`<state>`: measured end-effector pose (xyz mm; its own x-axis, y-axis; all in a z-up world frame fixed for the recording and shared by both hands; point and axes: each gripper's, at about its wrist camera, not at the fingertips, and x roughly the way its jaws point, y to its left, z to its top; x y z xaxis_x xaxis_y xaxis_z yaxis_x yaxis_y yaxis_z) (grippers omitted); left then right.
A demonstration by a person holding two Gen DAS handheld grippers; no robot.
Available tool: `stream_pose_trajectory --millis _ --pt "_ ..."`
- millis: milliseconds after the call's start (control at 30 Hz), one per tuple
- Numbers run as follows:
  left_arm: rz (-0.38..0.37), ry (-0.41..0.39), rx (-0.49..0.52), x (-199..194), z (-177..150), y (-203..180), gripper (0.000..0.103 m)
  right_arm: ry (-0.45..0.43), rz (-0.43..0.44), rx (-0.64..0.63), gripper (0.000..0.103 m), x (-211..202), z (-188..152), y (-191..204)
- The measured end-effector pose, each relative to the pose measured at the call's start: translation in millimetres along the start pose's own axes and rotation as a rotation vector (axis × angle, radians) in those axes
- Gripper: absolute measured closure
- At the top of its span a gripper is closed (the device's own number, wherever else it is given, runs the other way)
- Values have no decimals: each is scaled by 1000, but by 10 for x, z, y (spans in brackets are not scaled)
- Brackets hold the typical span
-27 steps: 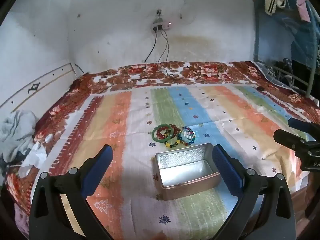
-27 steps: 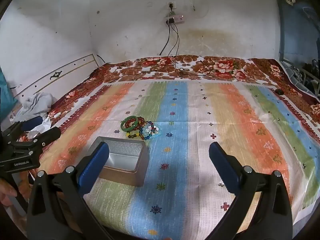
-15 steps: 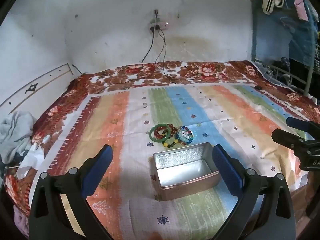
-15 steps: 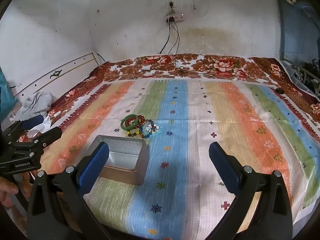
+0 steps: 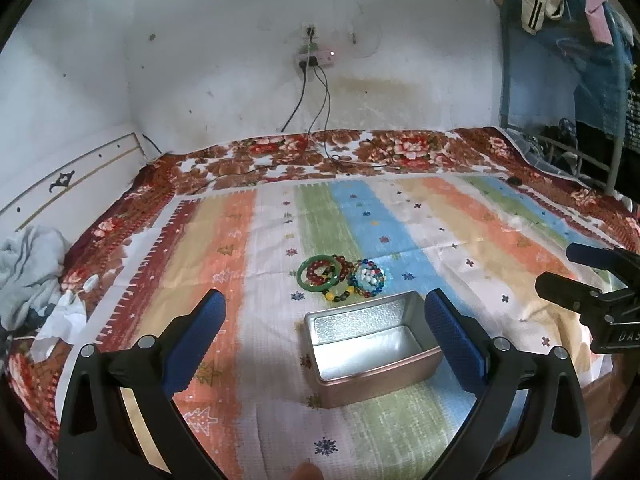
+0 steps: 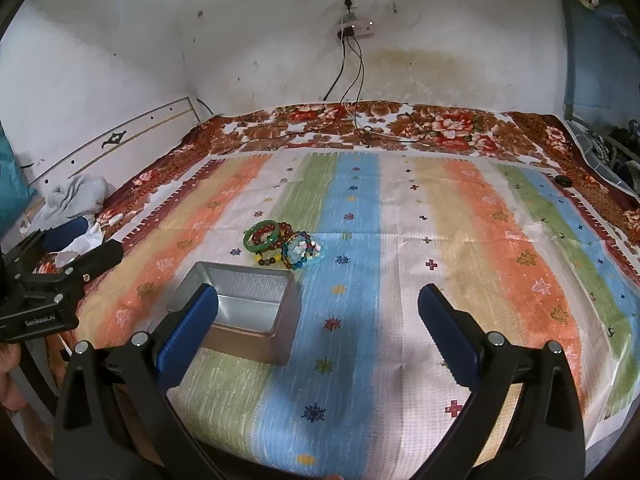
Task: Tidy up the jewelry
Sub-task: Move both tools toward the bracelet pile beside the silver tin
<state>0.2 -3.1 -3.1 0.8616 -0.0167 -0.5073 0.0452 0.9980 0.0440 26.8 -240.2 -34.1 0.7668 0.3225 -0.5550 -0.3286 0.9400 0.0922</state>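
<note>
The bracelets (image 5: 340,278) lie in an overlapping heap on the striped cloth (image 5: 460,216), just behind the open tin (image 5: 372,346); how many there are is hard to make out. The tin's inside looks bare. The left gripper (image 5: 324,330) and right gripper (image 6: 318,322) hang above the cloth, jaws spread wide, holding nothing. Both grippers' bodies are cut off below.

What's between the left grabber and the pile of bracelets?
The open metal tin sits between the left gripper and the bracelets, seen in the left wrist view.
</note>
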Motion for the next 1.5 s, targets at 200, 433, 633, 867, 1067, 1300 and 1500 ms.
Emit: stream_pose_trajectory --millis 200,433,633,867,1067,1300,1500 --pt "-23 17 2 -10 -2 -3 6 1 -2 1 5 7 4 12" --pt "-20 38 4 16 -11 -5 6 1 -3 2 5 12 0 13" --pt "-21 49 4 24 -20 3 6 2 -5 0 5 15 4 20" --pt "-6 55 24 24 -21 -26 5 1 -13 5 5 22 3 -11" --pt "10 58 25 20 20 -28 5 0 -16 3 5 17 9 -17" --pt "-4 82 -20 77 45 66 5 5 -24 -10 5 41 54 -3" --pt "15 75 -20 127 56 67 5 6 -24 -14 5 71 104 -8"
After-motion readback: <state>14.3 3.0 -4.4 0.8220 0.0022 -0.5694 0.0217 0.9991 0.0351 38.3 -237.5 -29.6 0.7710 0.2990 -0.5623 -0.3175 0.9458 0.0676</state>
